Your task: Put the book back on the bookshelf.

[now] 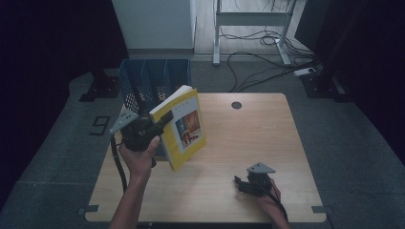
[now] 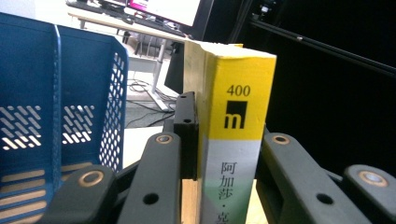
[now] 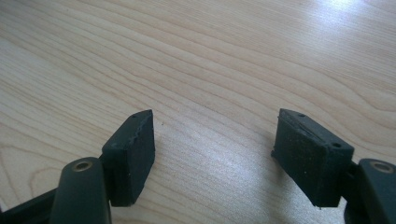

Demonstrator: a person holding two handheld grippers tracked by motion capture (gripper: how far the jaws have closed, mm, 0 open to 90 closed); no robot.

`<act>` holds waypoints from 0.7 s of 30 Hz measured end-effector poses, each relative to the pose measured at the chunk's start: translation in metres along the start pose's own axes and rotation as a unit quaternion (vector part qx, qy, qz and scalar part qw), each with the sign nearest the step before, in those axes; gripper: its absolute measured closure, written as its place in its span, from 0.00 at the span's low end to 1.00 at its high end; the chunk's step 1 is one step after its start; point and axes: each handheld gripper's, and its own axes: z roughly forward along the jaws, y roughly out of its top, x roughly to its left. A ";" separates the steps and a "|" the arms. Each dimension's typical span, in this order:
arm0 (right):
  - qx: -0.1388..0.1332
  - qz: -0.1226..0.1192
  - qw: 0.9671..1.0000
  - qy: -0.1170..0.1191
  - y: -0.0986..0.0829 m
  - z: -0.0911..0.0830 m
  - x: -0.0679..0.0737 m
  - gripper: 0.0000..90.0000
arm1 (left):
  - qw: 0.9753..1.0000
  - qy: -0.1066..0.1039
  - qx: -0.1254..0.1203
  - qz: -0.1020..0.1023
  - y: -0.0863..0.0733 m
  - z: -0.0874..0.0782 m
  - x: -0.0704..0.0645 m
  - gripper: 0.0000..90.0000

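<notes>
A yellow-covered book is held tilted above the left part of the wooden table, with my left gripper shut on its spine edge. In the left gripper view the yellow and white spine marked "400" sits between the two black jaws, and one pad presses its side. A blue mesh file rack stands just behind the book. My right gripper rests open low over the table near the front right, with bare wood between its pads.
The blue rack has upright dividers and stands at the table's back left corner. A round cable hole lies near the table's far edge. Cables and a desk frame lie on the floor beyond.
</notes>
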 end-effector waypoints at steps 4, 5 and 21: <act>0.000 0.003 1.000 0.001 0.000 0.000 0.000 0.31 | 1.000 0.005 -0.001 -0.002 0.000 0.001 0.003 0.84; 0.000 0.003 1.000 0.001 0.000 0.000 -0.001 0.31 | 1.000 0.005 -0.001 -0.002 0.000 0.001 0.004 0.84; 0.000 0.004 1.000 -0.001 0.001 0.001 -0.002 0.31 | 1.000 0.025 -0.010 -0.013 0.006 -0.001 0.017 0.84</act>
